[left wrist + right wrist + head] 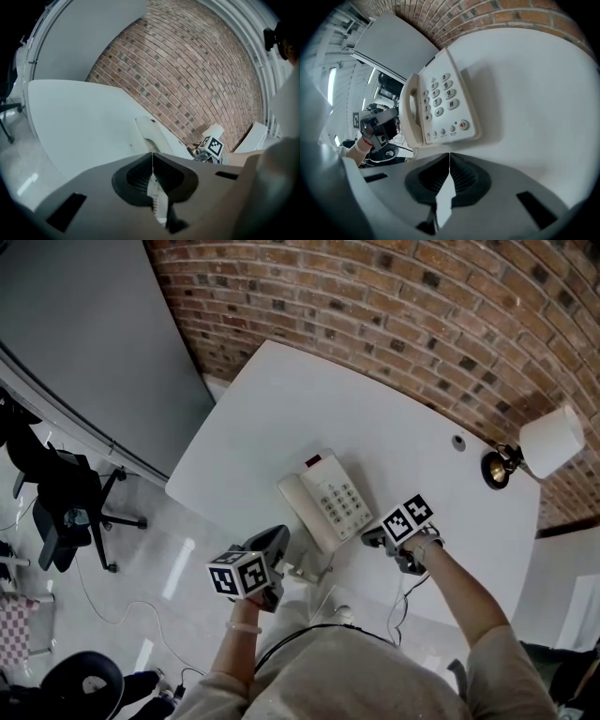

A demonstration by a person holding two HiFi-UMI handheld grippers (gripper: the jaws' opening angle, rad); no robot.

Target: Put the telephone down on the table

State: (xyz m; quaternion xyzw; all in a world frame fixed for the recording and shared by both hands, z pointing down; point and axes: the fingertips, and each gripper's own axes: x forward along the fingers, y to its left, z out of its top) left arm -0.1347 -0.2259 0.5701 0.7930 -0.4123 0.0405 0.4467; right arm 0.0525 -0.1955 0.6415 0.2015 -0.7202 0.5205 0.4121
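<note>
We see a cream telephone (323, 498) with its handset (300, 507) seated along its left side and rows of pale round keys (440, 101) to the right. It lies flat on the white desk (375, 409), close to the near edge. Our right claw (372, 538) points down at the desk just right of the telephone's near corner, fully closed and empty. Our left claw (279, 540) hangs past the near edge, left of the telephone, also closed on nothing.
</note>
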